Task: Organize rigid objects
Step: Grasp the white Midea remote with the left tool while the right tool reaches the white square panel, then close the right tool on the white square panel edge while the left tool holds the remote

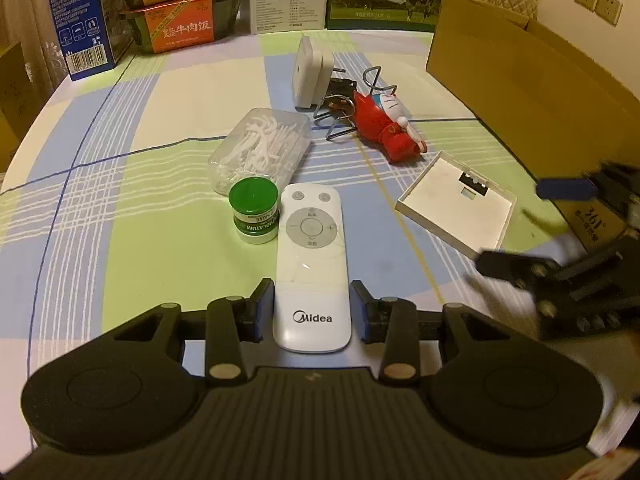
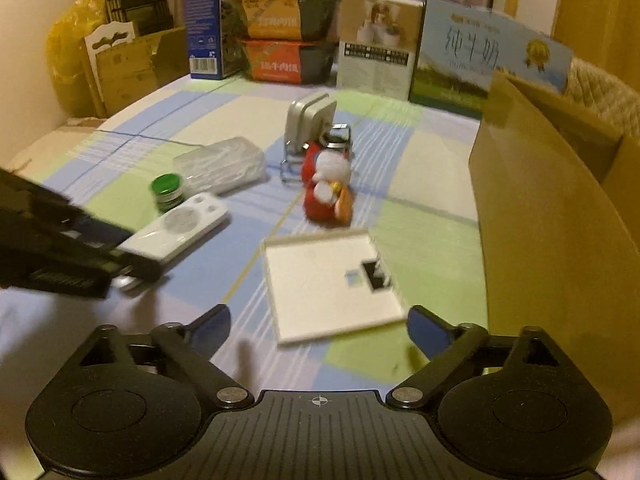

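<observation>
Left gripper [image 1: 311, 306]: bottom centre of left view, fingers close on both sides of white remote [image 1: 310, 264], seem to clamp its lower end.
Right gripper [image 2: 319, 330]: bottom centre of right view, fingers spread wide, nothing between, just before flat white tray [image 2: 328, 284].
Green jar [image 1: 253, 211]: centre, touching left side of remote.
Clear box of floss picks [image 1: 262, 148]: just behind jar.
Red toy [image 1: 390, 128]: right of centre, beside metal clips [image 1: 344, 114].
White adapter [image 1: 310, 72]: upper centre.
Cardboard box [image 1: 532, 92]: upper right.

Right gripper [image 1: 568, 236] blurred, cut off; left gripper hides remote's [image 2: 176, 228] end.
</observation>
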`<state>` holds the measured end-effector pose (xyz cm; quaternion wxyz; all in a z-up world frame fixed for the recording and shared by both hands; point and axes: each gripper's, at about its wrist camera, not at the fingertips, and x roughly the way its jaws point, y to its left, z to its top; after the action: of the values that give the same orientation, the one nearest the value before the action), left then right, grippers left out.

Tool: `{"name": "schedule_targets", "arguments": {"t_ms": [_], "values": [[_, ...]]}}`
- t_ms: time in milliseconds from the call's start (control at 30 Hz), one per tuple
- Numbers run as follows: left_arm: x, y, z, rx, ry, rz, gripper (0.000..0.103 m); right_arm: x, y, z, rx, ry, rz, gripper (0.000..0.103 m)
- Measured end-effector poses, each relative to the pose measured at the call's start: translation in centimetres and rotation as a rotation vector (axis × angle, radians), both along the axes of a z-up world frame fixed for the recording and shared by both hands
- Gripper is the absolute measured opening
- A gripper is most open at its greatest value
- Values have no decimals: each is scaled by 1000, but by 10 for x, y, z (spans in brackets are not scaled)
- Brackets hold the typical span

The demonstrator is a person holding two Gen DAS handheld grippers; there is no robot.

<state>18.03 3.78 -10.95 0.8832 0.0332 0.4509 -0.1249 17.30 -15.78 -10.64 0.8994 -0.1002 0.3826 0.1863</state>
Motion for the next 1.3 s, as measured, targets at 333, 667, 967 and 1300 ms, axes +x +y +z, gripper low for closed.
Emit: {"name": "schedule_targets", "arguments": {"t_ms": [333,667,967,1300], "values": [[1,1,-2,-35,-30,-2,44,40,-8,-22,38,106,-52,94],[5,-8,-7,2,-48,-18,44,7,-4,-17,27,115,-52,90],[5,-6,-8,5,-54,-8,44,18,-2,-22,39,84,15,97],[4,-14,-7,39,-56,-8,35,10,1,-17,29,92,-32,87]]}}
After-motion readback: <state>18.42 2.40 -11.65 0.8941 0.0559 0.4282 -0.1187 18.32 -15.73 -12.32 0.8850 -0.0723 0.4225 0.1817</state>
